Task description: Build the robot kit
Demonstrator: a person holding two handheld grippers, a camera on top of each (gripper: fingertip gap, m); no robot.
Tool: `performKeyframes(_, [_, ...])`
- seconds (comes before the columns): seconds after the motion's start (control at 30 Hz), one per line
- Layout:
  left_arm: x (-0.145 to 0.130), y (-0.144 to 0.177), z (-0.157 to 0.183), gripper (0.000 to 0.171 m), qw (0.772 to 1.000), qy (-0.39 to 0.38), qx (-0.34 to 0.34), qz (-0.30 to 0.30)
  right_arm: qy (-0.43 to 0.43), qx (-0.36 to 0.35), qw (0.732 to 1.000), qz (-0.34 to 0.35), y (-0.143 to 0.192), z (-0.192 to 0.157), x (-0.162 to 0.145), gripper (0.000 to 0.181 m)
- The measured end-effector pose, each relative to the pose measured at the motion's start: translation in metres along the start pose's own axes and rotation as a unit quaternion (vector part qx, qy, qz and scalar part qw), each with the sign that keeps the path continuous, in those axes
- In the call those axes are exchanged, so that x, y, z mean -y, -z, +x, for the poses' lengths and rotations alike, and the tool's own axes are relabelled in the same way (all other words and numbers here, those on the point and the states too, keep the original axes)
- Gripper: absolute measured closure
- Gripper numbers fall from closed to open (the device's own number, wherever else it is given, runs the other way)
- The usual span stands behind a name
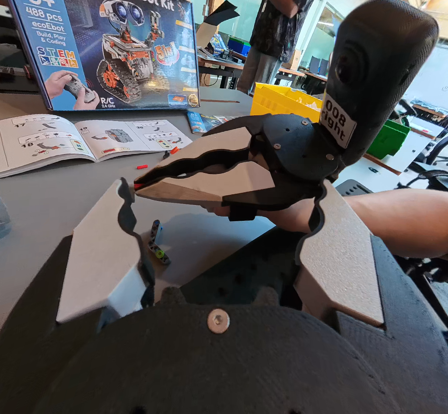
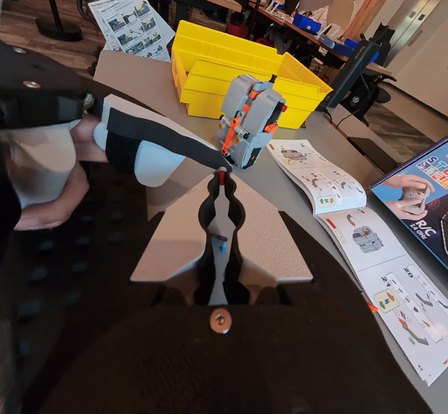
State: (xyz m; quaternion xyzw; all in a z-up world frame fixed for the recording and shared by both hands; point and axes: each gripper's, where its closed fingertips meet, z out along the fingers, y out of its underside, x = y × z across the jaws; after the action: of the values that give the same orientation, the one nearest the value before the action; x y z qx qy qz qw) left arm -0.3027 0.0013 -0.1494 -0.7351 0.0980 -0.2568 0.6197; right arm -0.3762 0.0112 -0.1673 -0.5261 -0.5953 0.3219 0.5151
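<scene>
The right gripper [image 2: 221, 179] has its jaws closed down on a small red pin [image 2: 221, 177], pinching it at the very tips so that one end pokes out in front; it is a short, stubby plastic peg, bright red and smooth. It looks feather-light and rigid, and slick enough to twist or pop free under a tip pinch, so a hold across its middle would probably be steadier. The left gripper [image 1: 218, 184] has its jaws spread wide and empty, with one fingertip [image 1: 124, 185] just at the pin's exposed end, touching or nearly so. Both are held above the grey desk [image 1: 60, 208], over a small bent grey beam [image 1: 157, 242] with a blue peg and a green stud. Nearby are an open instruction booklet [image 2: 344, 227], a part-built grey and orange model [image 2: 249, 121], a yellow bin [image 2: 242, 63] and the kit's box [image 1: 109, 38].
</scene>
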Motion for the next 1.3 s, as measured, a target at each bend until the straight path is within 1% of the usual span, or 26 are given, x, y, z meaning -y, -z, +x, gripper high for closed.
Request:
performKeyframes(0.07, [-0.002,0.002,-0.003,0.033,1.000,0.008,-0.002,-0.006,-0.002,0.009,1.000,-0.005,0.000,-0.001,-0.002,0.178])
performKeyframes(0.1, [-0.003,0.002,-0.003,0.034,1.000,0.006,-0.004,-0.011,0.004,0.009,1.000,-0.008,0.000,-0.001,-0.003,0.178])
performKeyframes(0.3, [-0.005,0.000,-0.001,0.025,1.000,-0.002,-0.008,-0.021,0.000,0.013,1.000,-0.010,-0.001,0.000,-0.004,0.179])
performKeyframes(0.33, [-0.005,0.000,-0.002,0.027,1.000,-0.003,-0.006,-0.020,-0.002,0.016,1.000,-0.008,-0.001,0.000,-0.004,0.178])
performKeyframes(0.37, [-0.002,0.002,-0.005,0.031,1.000,-0.002,-0.005,-0.017,-0.005,0.020,1.000,-0.003,-0.001,0.001,-0.002,0.178])
performKeyframes(0.43, [0.008,0.009,-0.014,0.057,1.000,-0.010,-0.005,0.003,-0.023,0.025,0.999,0.024,0.003,0.003,0.009,0.178])
performKeyframes(0.47, [0.015,0.015,-0.015,0.066,1.000,-0.011,-0.016,0.018,-0.025,0.028,0.998,0.043,0.007,0.004,0.015,0.178])
performKeyframes(0.5, [0.023,0.021,-0.015,0.071,0.999,-0.003,-0.028,0.037,-0.026,0.036,0.997,0.063,0.012,0.003,0.020,0.177])
performKeyframes(0.57, [0.037,0.035,-0.021,0.086,0.997,0.026,-0.048,0.063,-0.035,0.085,0.988,0.128,0.026,-0.006,0.036,0.178])
performKeyframes(0.6, [0.043,0.041,-0.023,0.096,0.994,0.051,-0.063,0.075,-0.040,0.104,0.980,0.167,0.034,-0.008,0.047,0.178])
performKeyframes(0.67, [0.052,0.052,-0.017,0.120,0.980,0.117,-0.131,0.088,-0.050,0.143,0.959,0.239,0.052,-0.013,0.068,0.178])
performKeyframes(0.7, [0.056,0.056,-0.012,0.130,0.971,0.142,-0.166,0.093,-0.056,0.160,0.948,0.268,0.059,-0.016,0.076,0.178])
performKeyframes(0.73, [0.059,0.058,-0.007,0.135,0.964,0.155,-0.191,0.099,-0.064,0.168,0.941,0.286,0.064,-0.016,0.081,0.178])
performKeyframes(0.77, [0.062,0.060,-0.002,0.135,0.960,0.157,-0.205,0.106,-0.067,0.178,0.935,0.301,0.068,-0.017,0.084,0.178])
performKeyframes(0.83, [0.064,0.062,0.009,0.137,0.963,0.122,-0.213,0.115,-0.063,0.190,0.927,0.317,0.073,-0.020,0.087,0.178])
performKeyframes(0.93, [0.060,0.056,0.013,0.146,0.980,0.042,-0.163,0.104,-0.057,0.202,0.922,0.326,0.076,-0.024,0.088,0.178])
performKeyframes(0.97, [0.060,0.056,0.016,0.152,0.982,0.027,-0.160,0.102,-0.057,0.202,0.923,0.324,0.074,-0.025,0.088,0.177])
performKeyframes(1.0, [0.061,0.056,0.019,0.163,0.981,0.020,-0.164,0.101,-0.058,0.201,0.923,0.323,0.073,-0.024,0.087,0.177])
performKeyframes(1.03, [0.060,0.056,0.020,0.167,0.981,0.020,-0.165,0.098,-0.060,0.200,0.923,0.322,0.073,-0.023,0.087,0.178])
performKeyframes(1.1, [0.058,0.056,0.017,0.167,0.982,0.029,-0.166,0.088,-0.057,0.198,0.927,0.313,0.070,-0.024,0.084,0.178])
performKeyframes(1.17, [0.056,0.058,0.015,0.167,0.979,0.057,-0.177,0.084,-0.052,0.194,0.931,0.305,0.067,-0.025,0.083,0.178])
performKeyframes(1.27, [0.054,0.058,0.009,0.162,0.976,0.091,-0.177,0.088,-0.053,0.193,0.937,0.288,0.063,-0.026,0.077,0.177])
performKeyframes(1.3, [0.051,0.059,0.009,0.167,0.975,0.093,-0.181,0.084,-0.052,0.195,0.938,0.282,0.062,-0.027,0.075,0.178])
